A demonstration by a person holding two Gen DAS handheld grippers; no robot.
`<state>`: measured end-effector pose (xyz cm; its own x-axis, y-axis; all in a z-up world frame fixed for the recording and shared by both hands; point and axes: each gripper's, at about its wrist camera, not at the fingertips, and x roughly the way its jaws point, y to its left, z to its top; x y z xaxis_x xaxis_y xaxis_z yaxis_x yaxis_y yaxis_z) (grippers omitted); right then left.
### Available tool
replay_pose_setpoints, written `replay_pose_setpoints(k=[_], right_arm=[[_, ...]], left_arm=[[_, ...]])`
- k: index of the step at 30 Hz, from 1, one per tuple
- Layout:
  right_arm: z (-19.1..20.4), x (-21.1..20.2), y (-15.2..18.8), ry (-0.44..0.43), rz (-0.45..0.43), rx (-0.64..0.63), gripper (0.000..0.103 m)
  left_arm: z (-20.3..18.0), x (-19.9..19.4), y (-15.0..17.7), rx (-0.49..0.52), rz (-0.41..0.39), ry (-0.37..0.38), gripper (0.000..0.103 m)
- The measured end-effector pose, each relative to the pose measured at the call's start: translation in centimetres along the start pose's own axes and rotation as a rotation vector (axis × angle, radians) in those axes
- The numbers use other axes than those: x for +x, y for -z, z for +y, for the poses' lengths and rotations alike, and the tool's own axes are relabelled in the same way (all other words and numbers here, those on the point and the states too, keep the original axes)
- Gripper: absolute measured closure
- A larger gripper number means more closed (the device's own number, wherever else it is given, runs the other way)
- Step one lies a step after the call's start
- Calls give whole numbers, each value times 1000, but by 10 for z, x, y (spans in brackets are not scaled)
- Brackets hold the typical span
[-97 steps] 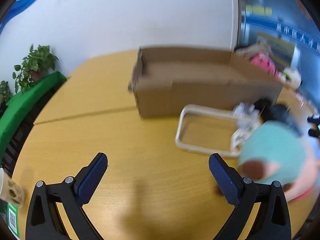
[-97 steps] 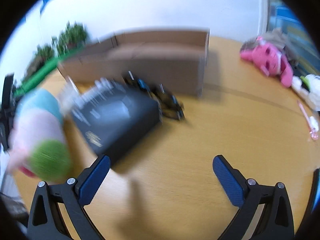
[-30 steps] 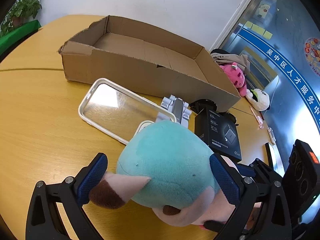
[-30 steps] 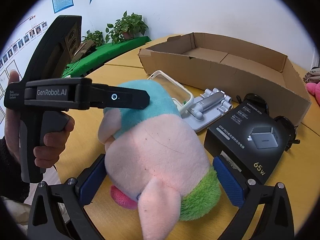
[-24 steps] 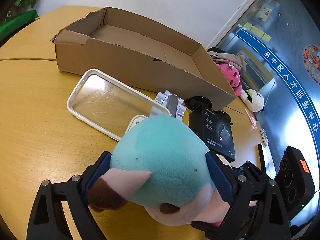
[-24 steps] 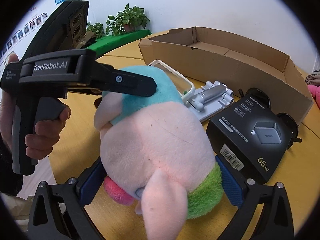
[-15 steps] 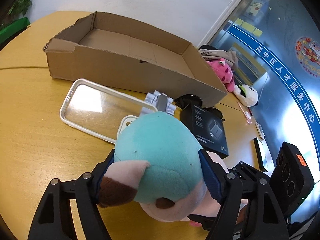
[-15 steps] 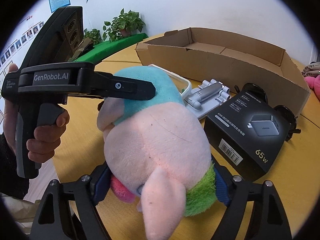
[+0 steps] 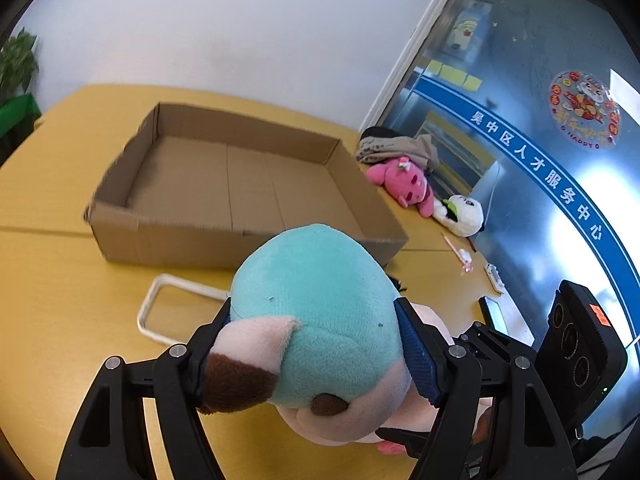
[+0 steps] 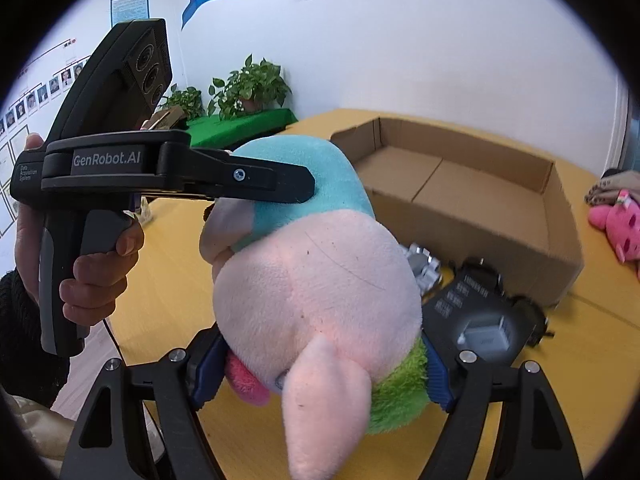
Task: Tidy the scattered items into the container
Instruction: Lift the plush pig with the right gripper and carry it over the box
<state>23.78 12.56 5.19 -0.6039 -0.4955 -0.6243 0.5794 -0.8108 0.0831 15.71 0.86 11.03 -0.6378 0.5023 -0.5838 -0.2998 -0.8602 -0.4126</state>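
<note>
A plush toy (image 9: 316, 320) with a teal head, pink body and green collar is held by both grippers above the yellow table. My left gripper (image 9: 316, 344) is shut on its teal head. My right gripper (image 10: 320, 372) is shut on its pink body (image 10: 320, 292) near the green collar. The open, empty cardboard box (image 9: 240, 184) lies just beyond the toy; it also shows in the right wrist view (image 10: 472, 184). The left gripper's body (image 10: 160, 176) shows in the right wrist view, pressed on the teal head.
A white-framed mirror (image 9: 160, 308), a black charger box (image 10: 480, 324) and a silver stand (image 10: 420, 268) lie on the table before the box. A pink plush (image 9: 404, 184), a white plush (image 9: 460, 216) and a pink pen (image 9: 456, 252) lie at the right. Potted plants (image 10: 248, 88) stand behind.
Both grippers have closed on the plush toy and lifted it off the table. It now sits higher and nearer the cardboard box, and it hides more of the items beneath.
</note>
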Motion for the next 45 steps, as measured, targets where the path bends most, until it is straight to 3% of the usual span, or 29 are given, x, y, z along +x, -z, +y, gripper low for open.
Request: replay_pose_setpoints(k=[8,25,37,45], right_arm=[[-2,-8,-43,34,-49,-9,23],[-27,-24,-164,71,-201,-107,23],[-47,9,-246,71,-250,-140,23],[-63,46,-290,50,-243,-149,23]], left_arm=[[-3,-15,-46,43,-46,17,24],[-27,-55,-176,157,-213,-3,24],[-11,-56,-264,180,-259,-26,24],[26,-28,-321,163,-243,-48,24]])
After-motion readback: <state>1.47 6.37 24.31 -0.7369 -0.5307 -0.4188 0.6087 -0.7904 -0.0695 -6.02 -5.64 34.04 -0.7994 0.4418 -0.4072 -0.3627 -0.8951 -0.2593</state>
